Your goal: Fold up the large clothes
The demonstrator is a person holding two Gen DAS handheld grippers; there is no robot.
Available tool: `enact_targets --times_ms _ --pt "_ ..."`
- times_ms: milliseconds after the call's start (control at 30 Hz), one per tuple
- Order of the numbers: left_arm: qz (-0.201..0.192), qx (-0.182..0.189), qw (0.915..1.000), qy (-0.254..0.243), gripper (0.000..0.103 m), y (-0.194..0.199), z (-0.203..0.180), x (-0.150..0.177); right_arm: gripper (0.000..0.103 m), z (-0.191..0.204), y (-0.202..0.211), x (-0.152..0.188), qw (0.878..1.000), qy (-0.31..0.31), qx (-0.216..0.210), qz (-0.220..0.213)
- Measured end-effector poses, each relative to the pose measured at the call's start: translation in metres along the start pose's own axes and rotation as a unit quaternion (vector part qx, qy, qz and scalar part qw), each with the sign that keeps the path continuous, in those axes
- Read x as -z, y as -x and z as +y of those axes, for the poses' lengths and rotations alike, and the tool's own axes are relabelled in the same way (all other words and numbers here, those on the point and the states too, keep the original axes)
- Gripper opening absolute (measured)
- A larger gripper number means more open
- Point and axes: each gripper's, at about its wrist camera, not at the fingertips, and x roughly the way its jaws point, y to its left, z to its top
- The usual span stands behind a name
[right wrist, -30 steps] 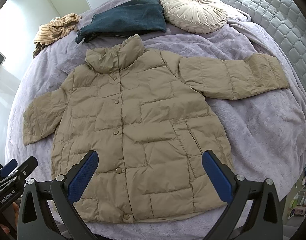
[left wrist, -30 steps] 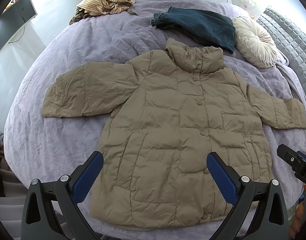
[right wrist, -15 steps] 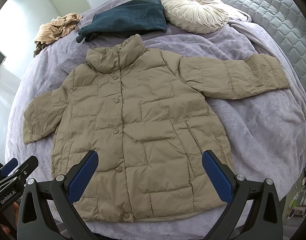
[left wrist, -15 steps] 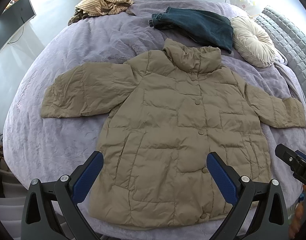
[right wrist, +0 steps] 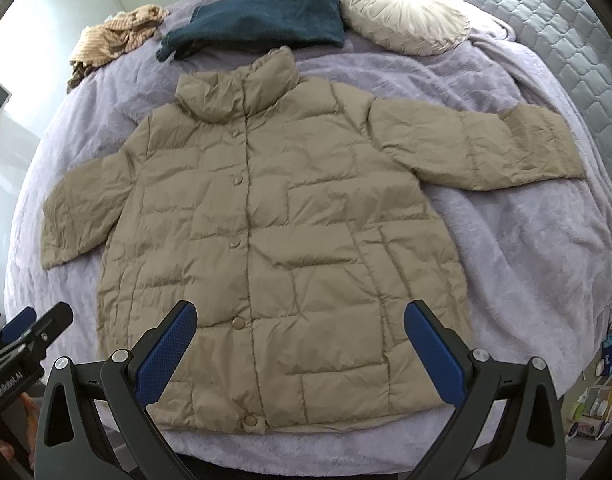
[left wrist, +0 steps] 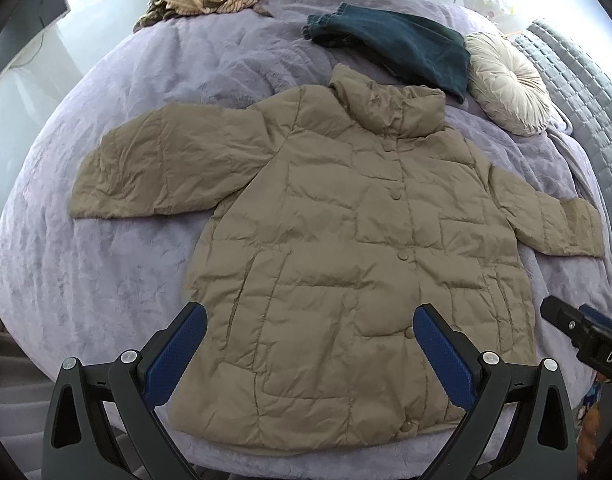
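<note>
Jacket [left wrist: 346,248] lies flat in the middle of the frame on the purple bed [left wrist: 106,280], not folded yet. My left tongs [left wrist: 306,344] and right tongs [right wrist: 300,340] are both wide open, holding nothing. It looks puffy and slippery, so a small pinch could slide off.

Both grippers spread wide, holding nothing.
The left gripper [left wrist: 306,354] and right gripper [right wrist: 300,350] hover side by side at the near edge, jaws parted.
</note>
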Motion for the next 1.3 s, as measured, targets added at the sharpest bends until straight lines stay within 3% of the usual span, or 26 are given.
enact_targets --times_ms 367,533,700,800,900,967,1233,1300 --pt "0.008 0.017 0.9960 0.088 0.103 -0.053 0.102 -0.007 0.103 0.067 -0.055 0.012 0.996 0.042 -0.039 0.062" --pt "-0.011 0.040 0.9888 0.144 0.103 -0.085 0.161 -0.017 0.103 0.109 -0.077 0.020 0.992 0.069 -0.094 0.039" --pt "-0.029 0.134 0.9633 0.230 0.103 -0.137 0.235 -0.027 0.103 0.149 -0.106 0.025 0.985 0.068 -0.152 0.045" --pt "-0.040 0.186 0.9370 0.293 0.103 -0.176 0.279 -0.033 0.103 0.180 -0.126 0.030 0.981 0.099 -0.147 0.075" --pt "-0.051 0.223 0.9104 0.345 0.103 -0.205 0.309 -0.037 0.103 0.200 -0.130 0.037 0.979 0.127 -0.144 0.074" --pt "-0.060 0.243 0.8993 0.359 0.103 -0.217 0.320 -0.042 0.103 0.210 -0.131 0.044 0.977 0.137 -0.147 0.076" --pt "-0.123 0.274 0.8747 0.381 0.103 -0.229 0.345 -0.066 0.103 0.217 -0.139 0.040 0.978 0.131 -0.138 0.082" --pt "-0.140 0.273 0.8712 0.383 0.094 -0.225 0.350 -0.070 0.103 0.216 -0.138 0.039 0.978 0.130 -0.139 0.080"
